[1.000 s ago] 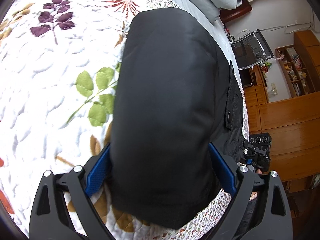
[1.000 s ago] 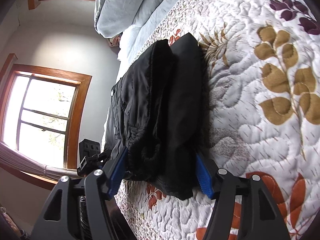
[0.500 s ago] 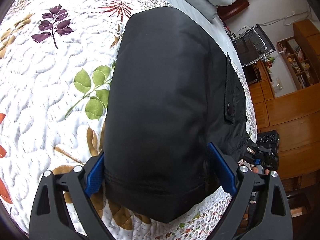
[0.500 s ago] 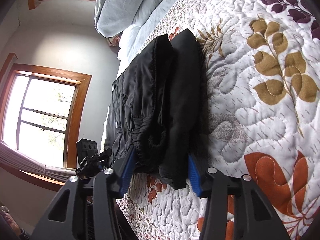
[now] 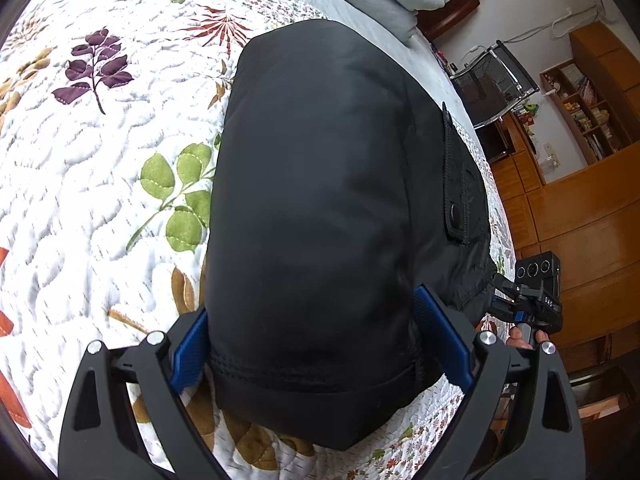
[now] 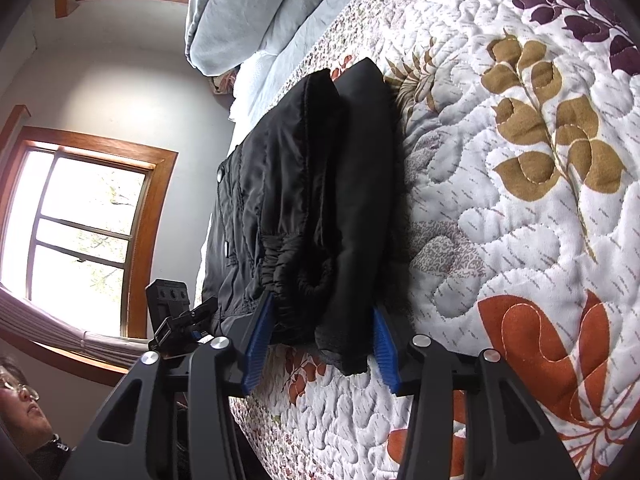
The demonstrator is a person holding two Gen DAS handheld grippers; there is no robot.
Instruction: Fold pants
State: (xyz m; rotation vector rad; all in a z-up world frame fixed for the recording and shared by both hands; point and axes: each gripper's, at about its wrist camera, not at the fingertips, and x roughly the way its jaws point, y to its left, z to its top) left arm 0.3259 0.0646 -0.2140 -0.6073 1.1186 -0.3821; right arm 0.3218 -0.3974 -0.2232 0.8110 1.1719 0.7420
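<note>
Lying folded on quilt (image 5: 100,208), black pants (image 5: 320,208) between tool (image 5: 320,344) fingers

A home bedroom: a floral quilt (image 5: 100,200) is covering the bed, pillows (image 6: 256,4) are lying at 12 o'clock, a wood-framed window (image 6: 88,232) is glowing at 9, bookshelves (image 5: 588,112) standing at 2.

- The pants (image 5: 320,208) are seen to be of black woven cloth, smooth with a faint sheen; a gathered, puckered band is shown in the right wrist view (image 6: 296,216).
- The quilt (image 5: 80,208) is made of white stitched cloth, padded and matt, printed with leaves.
- The left gripper (image 5: 318,346) and right gripper (image 6: 320,340) are formed of matt black plastic, with ribbed blue pads and bright metal bolts.
- The cabinets (image 5: 580,232) are finished in glossy varnished wood.
</note>
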